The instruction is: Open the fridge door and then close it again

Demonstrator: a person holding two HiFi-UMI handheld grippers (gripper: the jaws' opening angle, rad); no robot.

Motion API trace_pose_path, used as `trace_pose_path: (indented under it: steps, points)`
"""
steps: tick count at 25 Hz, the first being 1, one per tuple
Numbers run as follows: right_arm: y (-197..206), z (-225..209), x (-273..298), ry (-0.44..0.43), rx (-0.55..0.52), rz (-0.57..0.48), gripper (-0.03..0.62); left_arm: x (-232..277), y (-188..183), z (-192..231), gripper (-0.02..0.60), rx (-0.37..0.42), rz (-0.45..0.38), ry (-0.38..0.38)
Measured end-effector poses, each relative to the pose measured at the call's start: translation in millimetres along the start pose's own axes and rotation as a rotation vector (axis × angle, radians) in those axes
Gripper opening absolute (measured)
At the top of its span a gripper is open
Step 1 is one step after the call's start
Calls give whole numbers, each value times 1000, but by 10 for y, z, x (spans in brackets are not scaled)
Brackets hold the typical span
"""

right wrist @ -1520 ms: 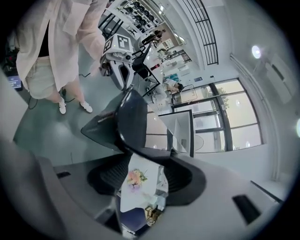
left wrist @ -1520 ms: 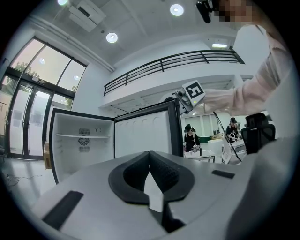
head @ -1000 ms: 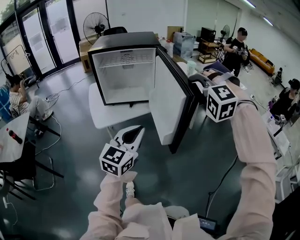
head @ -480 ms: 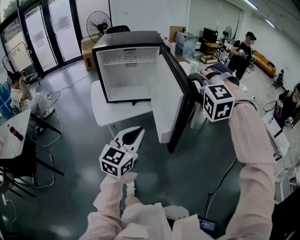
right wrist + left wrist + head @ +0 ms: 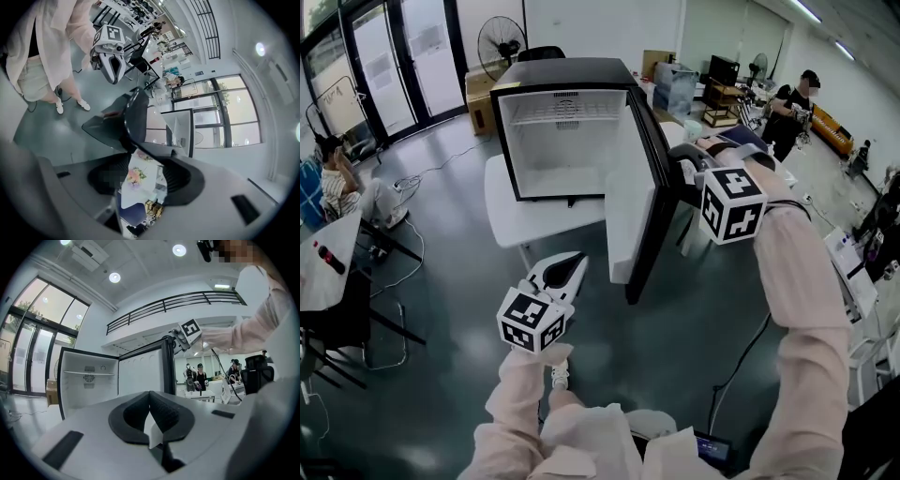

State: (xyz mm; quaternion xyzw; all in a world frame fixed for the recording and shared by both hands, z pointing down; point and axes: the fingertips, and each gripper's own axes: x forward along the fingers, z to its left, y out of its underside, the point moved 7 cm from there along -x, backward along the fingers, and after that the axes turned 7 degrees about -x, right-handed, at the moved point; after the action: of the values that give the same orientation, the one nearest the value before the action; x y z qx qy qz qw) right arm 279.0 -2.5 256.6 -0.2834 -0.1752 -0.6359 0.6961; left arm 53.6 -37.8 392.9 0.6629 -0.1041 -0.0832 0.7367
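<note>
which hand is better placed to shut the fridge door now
Right. The right tongs sit at the outer top edge of the open fridge door, placed to swing it closed. The left tongs hang low, shut, apart from the fridge.

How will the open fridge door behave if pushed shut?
The fridge door looks rigid and hinged, so it should swing, not flex. The fridge sits on a small white table, so a hard push may shift it.
</note>
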Motion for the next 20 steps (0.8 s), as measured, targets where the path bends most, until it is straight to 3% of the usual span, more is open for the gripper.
trace_pose_path:
  steps: [20]
  points:
    - [-510, -383, 217, 61, -55, -71, 186, -253, -25, 351, 9, -26, -4, -68]
